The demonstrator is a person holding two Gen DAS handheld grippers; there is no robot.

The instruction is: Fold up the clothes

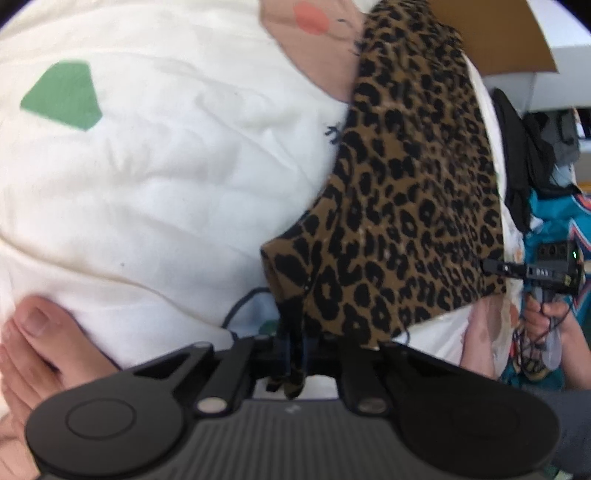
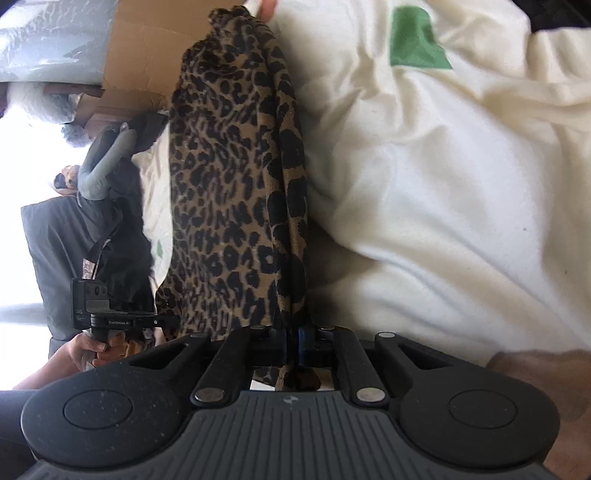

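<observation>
A leopard-print garment is stretched between both grippers above a white bedcover. My left gripper is shut on one corner of it, and a bit of cloth pokes out behind the jaws. In the right wrist view the same leopard-print garment hangs folded lengthwise, and my right gripper is shut on its near end. The other gripper shows at the right edge of the left wrist view, held by a hand. In the right wrist view its counterpart sits at the lower left.
The white bedcover has green patches and a pink patch. A bare foot rests at the lower left. A cardboard box and dark clothes lie beyond the bed's edge, with a teal garment.
</observation>
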